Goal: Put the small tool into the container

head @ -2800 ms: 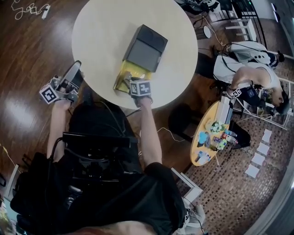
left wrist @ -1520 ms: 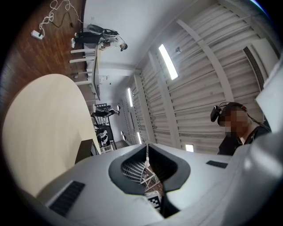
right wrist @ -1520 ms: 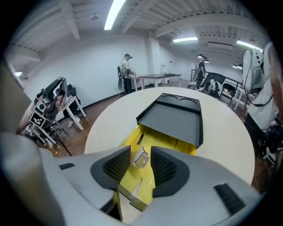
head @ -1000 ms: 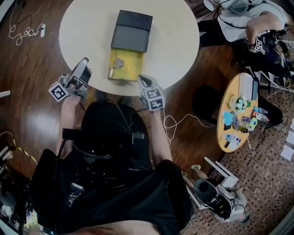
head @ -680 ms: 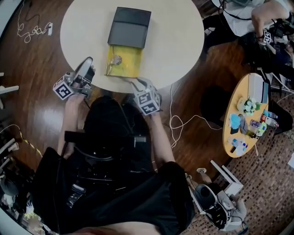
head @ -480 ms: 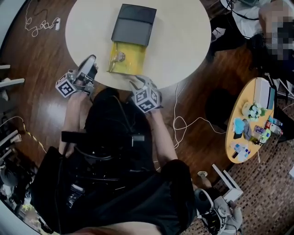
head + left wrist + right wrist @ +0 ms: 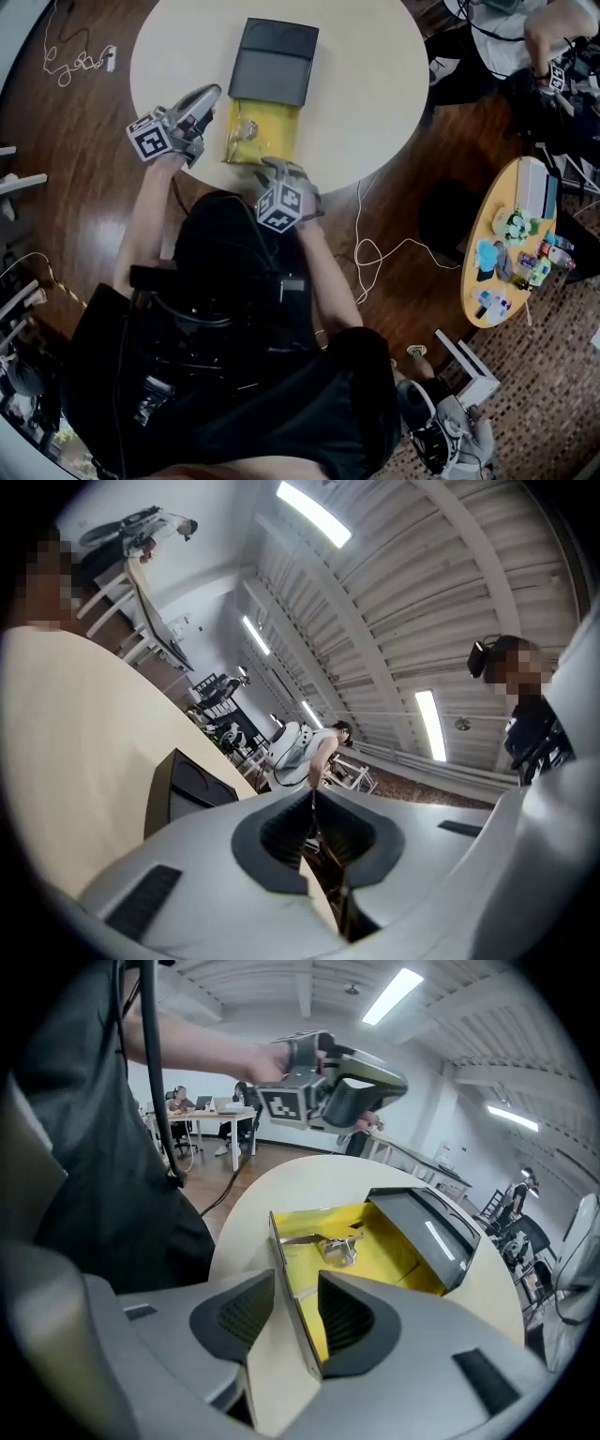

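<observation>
On the round white table (image 7: 366, 84) lies a box: a yellow tray (image 7: 272, 131) drawn out of a dark sleeve (image 7: 275, 64). A small metal tool (image 7: 246, 129) lies in the tray, also seen as the tool (image 7: 336, 1246) in the right gripper view. My right gripper (image 7: 295, 1312) is open; its jaws have just been opening. The tray's thin near wall (image 7: 286, 1269) stands between them, untouched by the pads. In the head view the right gripper (image 7: 267, 169) sits at the tray's near edge. My left gripper (image 7: 211, 94) is shut and empty, hovering left of the tray.
A small yellow side table (image 7: 506, 244) with toys stands at the right, on the wooden floor. A white cable (image 7: 375, 253) loops on the floor between the tables. Another person (image 7: 553, 28) is at the top right. The dark sleeve (image 7: 187, 794) shows beyond my left jaws.
My left gripper has swung over the table edge toward the tray's left side. My right gripper has rolled and dropped onto the tray's near wall.
</observation>
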A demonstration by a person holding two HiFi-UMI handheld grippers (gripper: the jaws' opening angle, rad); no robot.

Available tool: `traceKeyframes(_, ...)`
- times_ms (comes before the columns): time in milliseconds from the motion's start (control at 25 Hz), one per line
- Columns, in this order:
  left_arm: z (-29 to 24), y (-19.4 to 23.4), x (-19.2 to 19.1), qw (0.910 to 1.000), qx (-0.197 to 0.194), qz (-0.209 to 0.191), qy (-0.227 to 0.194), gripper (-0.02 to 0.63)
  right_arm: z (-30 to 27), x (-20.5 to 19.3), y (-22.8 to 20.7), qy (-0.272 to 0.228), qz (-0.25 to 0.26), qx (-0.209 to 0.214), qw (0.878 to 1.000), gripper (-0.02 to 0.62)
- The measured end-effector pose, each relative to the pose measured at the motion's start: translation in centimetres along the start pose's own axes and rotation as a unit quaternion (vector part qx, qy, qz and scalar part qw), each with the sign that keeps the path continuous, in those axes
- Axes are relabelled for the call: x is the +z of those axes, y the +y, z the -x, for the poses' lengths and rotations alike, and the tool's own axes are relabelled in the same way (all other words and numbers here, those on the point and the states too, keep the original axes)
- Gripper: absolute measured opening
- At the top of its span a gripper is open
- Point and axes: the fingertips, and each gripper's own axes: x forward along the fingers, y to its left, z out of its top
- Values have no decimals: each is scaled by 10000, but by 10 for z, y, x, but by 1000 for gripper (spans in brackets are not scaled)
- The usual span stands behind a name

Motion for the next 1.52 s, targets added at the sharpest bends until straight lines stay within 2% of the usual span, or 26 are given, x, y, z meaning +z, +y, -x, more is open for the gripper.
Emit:
traceKeyframes(240, -52, 58, 5, 9971, -320, 166, 675, 2, -36, 9, 6, 658, 216, -40, 9976, 155)
traceKeyframes(600, -98, 103, -35, 9851, -798, 748, 1328, -2, -58, -2, 18, 1465, 180, -67, 9890, 141)
traceKeyframes(680, -104, 110, -32, 9845, -829, 790, 1326, -2, -62, -1, 12, 1516, 203, -181, 9881, 106)
traceKeyframes(840, -114, 110, -34, 9833, -849, 998, 1265, 2, -66, -14, 16, 1563, 401, -237, 9866, 101)
traceKeyframes(1000, -117, 122, -34, 9770, -820, 1677, 1032, 2, -63, -14, 19, 1592, 802, -311, 9835, 100)
traceKeyframes(1080, -118, 126, -30, 9708, -787, 2073, 919, 2, -61, -7, 19, 1518, 882, -223, 9842, 100)
traceKeyframes(1160, -121, 130, -27, 9676, -740, 2293, 758, 2, -59, -6, 19, 1479, 938, -80, 9845, 90)
traceKeyframes(1240, -122, 134, -27, 9683, -668, 2311, 671, 2, -56, -6, 15, 1453, 1046, -25, 9838, 60)
traceKeyframes(1520, -123, 146, -33, 9672, -352, 2421, 677, 3, -65, -8, -3, 1419, 1382, -112, 9801, 58)
